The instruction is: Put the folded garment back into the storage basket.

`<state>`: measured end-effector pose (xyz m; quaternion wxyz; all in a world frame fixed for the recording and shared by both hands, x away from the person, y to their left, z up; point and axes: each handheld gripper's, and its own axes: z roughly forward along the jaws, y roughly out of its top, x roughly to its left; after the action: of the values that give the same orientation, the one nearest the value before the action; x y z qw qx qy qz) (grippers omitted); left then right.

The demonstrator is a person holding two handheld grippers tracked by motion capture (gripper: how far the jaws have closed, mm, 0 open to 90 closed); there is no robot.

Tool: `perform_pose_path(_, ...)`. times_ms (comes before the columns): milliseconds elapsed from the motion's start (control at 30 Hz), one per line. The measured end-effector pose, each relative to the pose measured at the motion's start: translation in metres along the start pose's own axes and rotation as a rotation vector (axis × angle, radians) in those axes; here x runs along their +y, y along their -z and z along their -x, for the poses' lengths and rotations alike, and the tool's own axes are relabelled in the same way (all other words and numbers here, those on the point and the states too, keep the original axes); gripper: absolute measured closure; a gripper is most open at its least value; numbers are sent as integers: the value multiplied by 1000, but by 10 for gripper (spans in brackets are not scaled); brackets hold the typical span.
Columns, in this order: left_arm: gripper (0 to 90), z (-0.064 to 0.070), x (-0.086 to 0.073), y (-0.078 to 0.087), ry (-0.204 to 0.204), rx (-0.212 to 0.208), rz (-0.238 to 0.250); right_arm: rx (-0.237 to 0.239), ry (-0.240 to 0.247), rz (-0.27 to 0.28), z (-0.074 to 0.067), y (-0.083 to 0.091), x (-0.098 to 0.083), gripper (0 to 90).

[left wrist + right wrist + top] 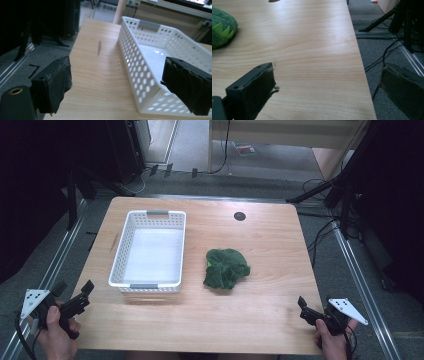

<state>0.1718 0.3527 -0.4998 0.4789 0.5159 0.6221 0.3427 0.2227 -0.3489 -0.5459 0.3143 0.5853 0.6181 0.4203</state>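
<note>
- Bright, even overhead light falls on the pale wooden table [270, 245]; the surroundings sink into near black.
- The white perforated plastic basket [150, 247] glares inside and casts a soft shadow.
- Both gripper views show near jaws blurred and soft grain.

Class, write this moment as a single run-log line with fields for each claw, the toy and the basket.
left claw: open, empty | right claw: open, empty | green plush toy: on table, untouched | white basket: empty, left of toy
</note>
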Motion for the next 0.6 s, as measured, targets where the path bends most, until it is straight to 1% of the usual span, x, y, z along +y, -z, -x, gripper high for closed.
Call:
perform_pose_path(67, 94, 8, 6, 0, 0, -14, 0, -2, 0, -1, 0, 0, 0, 1)
perform_pose_path(200, 94, 27, 16, -3, -20, -55, -8, -5, 1, -2, -1, 0, 0, 1)
perform_pose_path(233, 94, 38, 20, -7, -26, -69, -15, -5, 1, -2, -1, 0, 0, 1)
perform_pose_path(267, 94, 38, 20, -7, -26, -69, -15, -5, 1, -2, -1, 0, 0, 1)
perform_pose_path(433, 94, 65, 27, -20, -47, -120, -30, -5, 0, -2, -1, 0, 0, 1)
perform_pose_path(467, 94, 71, 29, -23, -57, -131, -39, -5, 1, -1, -1, 0, 0, 1)
perform_pose_path(533, 94, 80, 30, -27, -66, -146, -46, -3, 0, 0, 0, 0, 0, 1)
perform_pose_path(567, 94, 90, 32, -31, -80, -162, -60, -2, -1, 0, 0, 0, 0, 1)
perform_pose_path(600, 94, 90, 32, -31, -80, -162, -60, -2, -1, 0, 0, 0, 0, 1)
